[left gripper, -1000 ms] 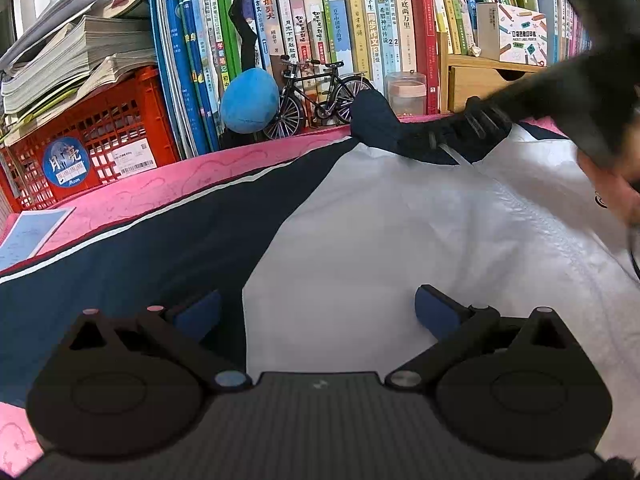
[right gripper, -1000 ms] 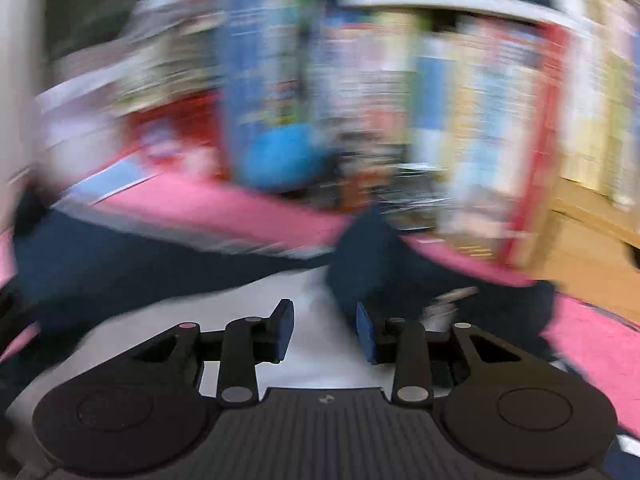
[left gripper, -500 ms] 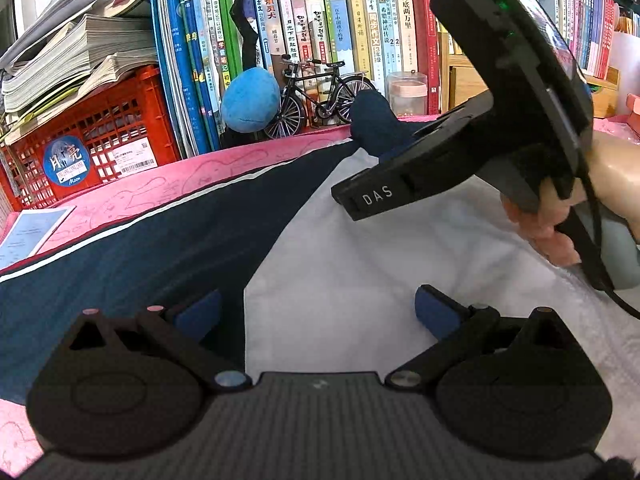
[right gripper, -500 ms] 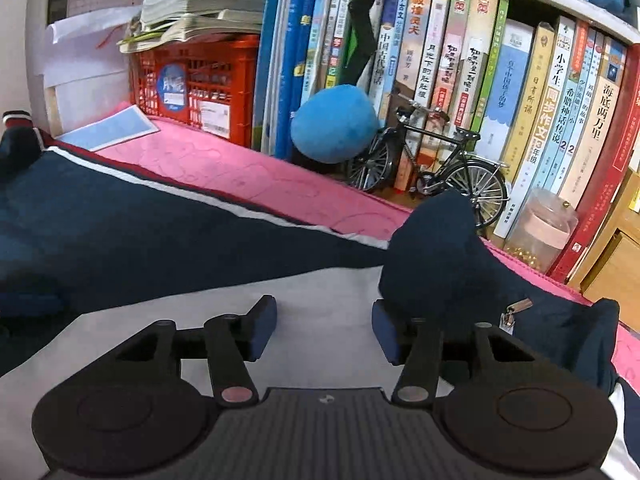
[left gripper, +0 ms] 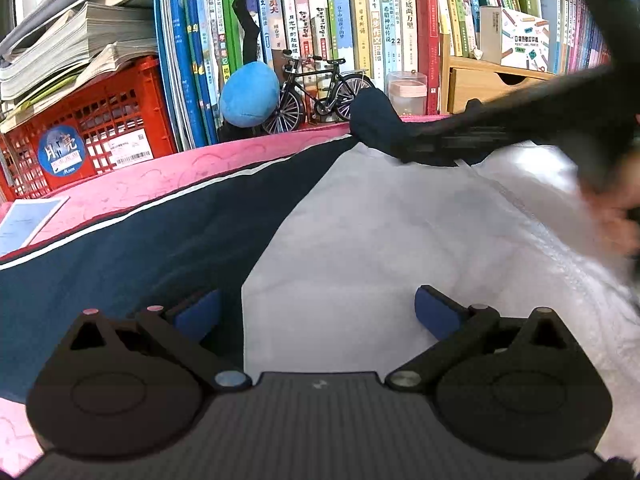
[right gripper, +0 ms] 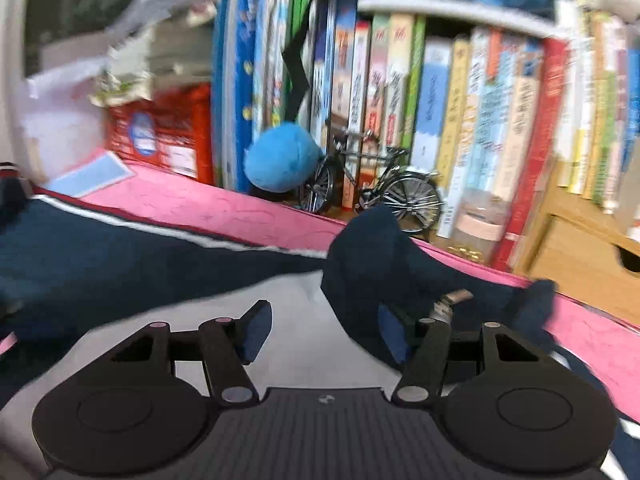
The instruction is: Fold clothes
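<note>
Navy and white jacket (left gripper: 360, 216) spread flat on pink cloth (left gripper: 132, 184), collar bunched near toy bicycle (left gripper: 316, 88), left gripper (left gripper: 316, 312) over white panel, fingers wide apart and empty, right gripper (right gripper: 320, 328) at collar, jaws opening, nothing pinched, bookshelf (left gripper: 360, 20) behind.

Home study corner, packed bookshelf (left gripper: 360, 32), red crate (left gripper: 100, 128) of papers, model bicycle (left gripper: 320, 88), pink mat (left gripper: 140, 184)
</note>
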`<move>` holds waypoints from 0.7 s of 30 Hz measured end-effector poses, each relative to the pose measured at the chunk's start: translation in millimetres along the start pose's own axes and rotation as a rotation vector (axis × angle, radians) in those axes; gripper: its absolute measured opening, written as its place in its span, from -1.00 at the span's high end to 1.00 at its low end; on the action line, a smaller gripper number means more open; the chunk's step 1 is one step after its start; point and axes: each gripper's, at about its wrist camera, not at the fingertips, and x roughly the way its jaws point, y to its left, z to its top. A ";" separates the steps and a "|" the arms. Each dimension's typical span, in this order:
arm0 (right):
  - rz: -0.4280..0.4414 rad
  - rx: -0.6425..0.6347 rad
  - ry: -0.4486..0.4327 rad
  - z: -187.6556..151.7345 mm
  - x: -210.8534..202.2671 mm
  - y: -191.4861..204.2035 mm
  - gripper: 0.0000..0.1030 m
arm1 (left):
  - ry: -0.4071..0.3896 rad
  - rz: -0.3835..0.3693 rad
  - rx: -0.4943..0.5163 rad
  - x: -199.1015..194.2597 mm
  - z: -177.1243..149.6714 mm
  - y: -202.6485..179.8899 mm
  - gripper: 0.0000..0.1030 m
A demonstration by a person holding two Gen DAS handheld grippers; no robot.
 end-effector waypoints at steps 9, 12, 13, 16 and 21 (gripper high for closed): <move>-0.234 0.124 0.172 -86.8 -71.6 -107.7 -0.70 | 0.004 -0.014 -0.013 2.3 -1.5 2.8 -1.00; -0.485 0.339 0.184 -98.4 -95.6 -161.1 -0.64 | 0.008 -0.025 -0.024 2.9 -1.9 5.3 -1.00; -0.518 0.360 0.168 -100.1 -106.1 -167.4 -0.51 | 0.008 -0.024 -0.025 2.6 -2.0 5.5 -1.00; -0.437 0.287 0.063 -102.3 -139.5 -149.1 -0.48 | 0.009 0.001 -0.003 -2.6 -2.0 2.5 -1.00; -0.085 0.097 -0.079 -96.4 -164.4 -86.2 -0.55 | -0.041 -0.066 0.042 -23.2 4.6 -13.1 -1.00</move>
